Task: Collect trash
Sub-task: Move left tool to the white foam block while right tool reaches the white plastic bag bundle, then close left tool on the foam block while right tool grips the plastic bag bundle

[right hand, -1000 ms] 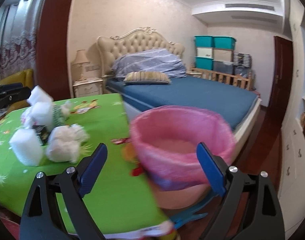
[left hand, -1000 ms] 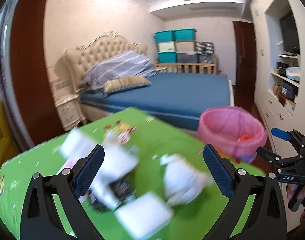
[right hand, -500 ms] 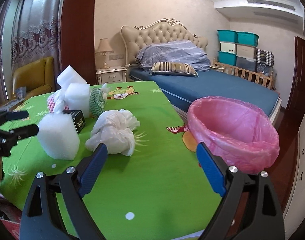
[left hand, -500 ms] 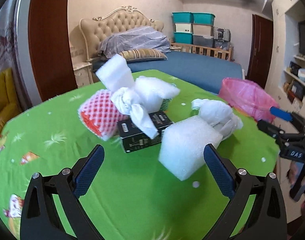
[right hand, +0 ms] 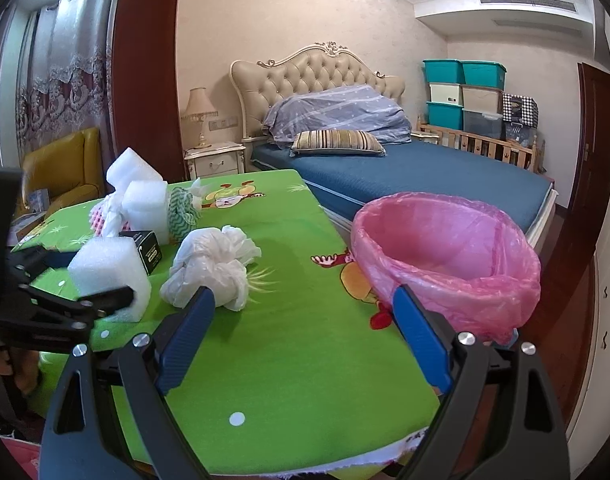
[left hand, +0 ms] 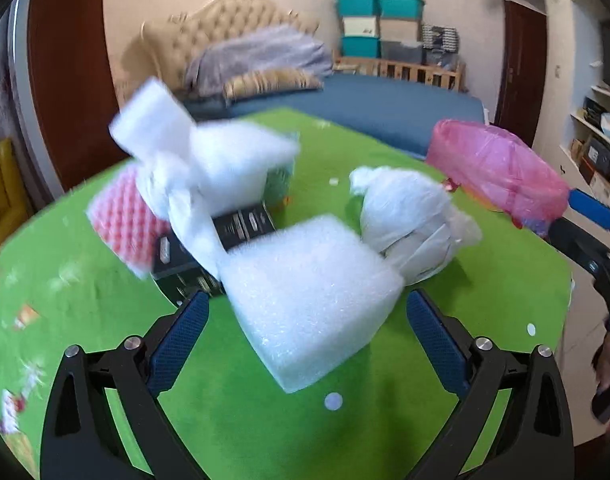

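- Left gripper (left hand: 303, 334), lower centre of the left wrist view: its jaws have just been closing but stand apart, one blue pad on either side of the white foam block (left hand: 309, 300); a gap shows at each pad, so nothing is clasped.
- White foam block: centre of the left wrist view, lying on the green tablecloth (left hand: 85, 320); in the right wrist view it sits at centre left (right hand: 105, 268), with a black finger of the left gripper across its lower face.
- Crumpled white plastic bag (left hand: 409, 224): right of centre, just beyond the foam block; in the right wrist view it lies just above the left blue pad (right hand: 213, 268).
- Black box (left hand: 233, 236): left of centre, behind the foam block, partly under a blurred white knotted bag (left hand: 177, 184) and beside a pink netted foam wrap (left hand: 125, 220).
- Pink-lined bin (right hand: 445, 256): right half of the right wrist view, at the table's edge; upper right in the left wrist view (left hand: 497, 164).
- Right gripper (right hand: 303, 340), lower centre of its own view: jaws wide apart and empty, hovering above the cloth between bag and bin.
- Bed (right hand: 405, 168): background, blue cover, tufted headboard.
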### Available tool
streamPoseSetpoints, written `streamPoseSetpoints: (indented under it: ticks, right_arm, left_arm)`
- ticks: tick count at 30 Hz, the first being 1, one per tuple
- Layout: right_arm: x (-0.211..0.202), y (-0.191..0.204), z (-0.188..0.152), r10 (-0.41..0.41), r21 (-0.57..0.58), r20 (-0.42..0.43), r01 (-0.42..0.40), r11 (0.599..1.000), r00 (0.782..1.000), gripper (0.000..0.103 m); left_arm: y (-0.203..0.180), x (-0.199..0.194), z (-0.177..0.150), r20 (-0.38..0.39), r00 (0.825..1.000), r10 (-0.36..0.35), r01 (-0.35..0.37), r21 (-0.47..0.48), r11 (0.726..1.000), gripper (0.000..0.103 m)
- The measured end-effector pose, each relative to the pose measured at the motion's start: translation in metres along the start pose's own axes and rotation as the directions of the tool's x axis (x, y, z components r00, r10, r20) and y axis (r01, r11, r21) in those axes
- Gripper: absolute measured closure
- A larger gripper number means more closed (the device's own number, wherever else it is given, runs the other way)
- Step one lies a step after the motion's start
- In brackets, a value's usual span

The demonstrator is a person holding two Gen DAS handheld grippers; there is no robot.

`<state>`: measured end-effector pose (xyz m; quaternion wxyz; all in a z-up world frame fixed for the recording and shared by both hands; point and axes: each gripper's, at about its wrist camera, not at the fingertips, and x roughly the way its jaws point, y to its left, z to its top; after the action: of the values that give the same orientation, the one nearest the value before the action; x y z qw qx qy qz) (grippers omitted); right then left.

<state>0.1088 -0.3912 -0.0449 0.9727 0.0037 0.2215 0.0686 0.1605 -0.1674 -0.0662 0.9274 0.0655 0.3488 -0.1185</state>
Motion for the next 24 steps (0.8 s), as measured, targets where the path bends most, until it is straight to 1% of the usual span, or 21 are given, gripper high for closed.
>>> streamPoseSetpoints:
  ticks: [1,2,4,5,7,9,11,13,17,22,24]
  right_arm:
    - [0.002,0.002,0.000,0.008,-0.004,-0.005,-0.008,1.000,1.000,0.015]
    - [0.004,0.005,0.000,0.014,-0.007,-0.007,-0.014,1.000,1.000,0.015]
    - [0.008,0.011,0.001,0.033,-0.012,-0.017,-0.033,0.999,0.999,0.015]
    - [0.011,0.016,0.002,0.043,-0.018,-0.021,-0.044,0.999,0.999,0.015]
    - [0.016,0.027,0.004,0.060,-0.038,-0.028,-0.061,0.997,0.998,0.015]
    - [0.021,0.037,0.007,0.080,-0.050,-0.036,-0.082,0.995,0.996,0.015]
    - [0.028,0.049,0.010,0.088,-0.064,-0.050,-0.091,0.994,0.995,0.015]
    - [0.034,0.057,0.013,0.088,-0.077,-0.061,-0.092,0.993,0.994,0.015]
    - [0.051,0.073,0.020,0.055,-0.100,-0.095,-0.064,0.993,0.994,0.015]
    - [0.073,0.083,0.023,0.008,-0.102,-0.151,-0.023,0.994,0.989,0.015]
    - [0.081,0.087,0.021,-0.023,-0.124,-0.164,0.002,0.992,0.986,0.015]
  left_arm:
    - [0.002,0.004,0.000,-0.019,1.000,-0.009,0.009,-0.010,1.000,0.029]
    - [0.005,0.005,-0.001,-0.025,0.999,-0.030,0.029,-0.023,0.999,0.032]
    - [0.012,-0.001,-0.004,0.006,0.999,-0.047,0.047,-0.045,0.998,0.033]
    - [0.013,-0.007,-0.006,0.025,0.999,-0.044,0.045,-0.032,0.998,0.033]
    - [0.014,-0.020,-0.012,0.068,0.997,-0.025,0.025,0.010,1.000,0.033]
    - [0.018,-0.031,-0.015,0.103,0.995,0.002,-0.005,0.023,1.000,0.033]
    - [0.029,-0.042,-0.015,0.135,0.991,0.026,-0.026,-0.002,1.000,0.033]
    - [0.042,-0.051,-0.015,0.161,0.986,0.039,-0.033,-0.045,0.998,0.033]
    - [0.057,-0.064,-0.020,0.218,0.971,0.094,-0.073,-0.105,0.992,0.033]
    - [0.062,-0.070,-0.027,0.246,0.962,0.121,-0.089,-0.137,0.987,0.033]
    - [0.062,-0.071,-0.027,0.254,0.959,0.126,-0.091,-0.144,0.985,0.032]
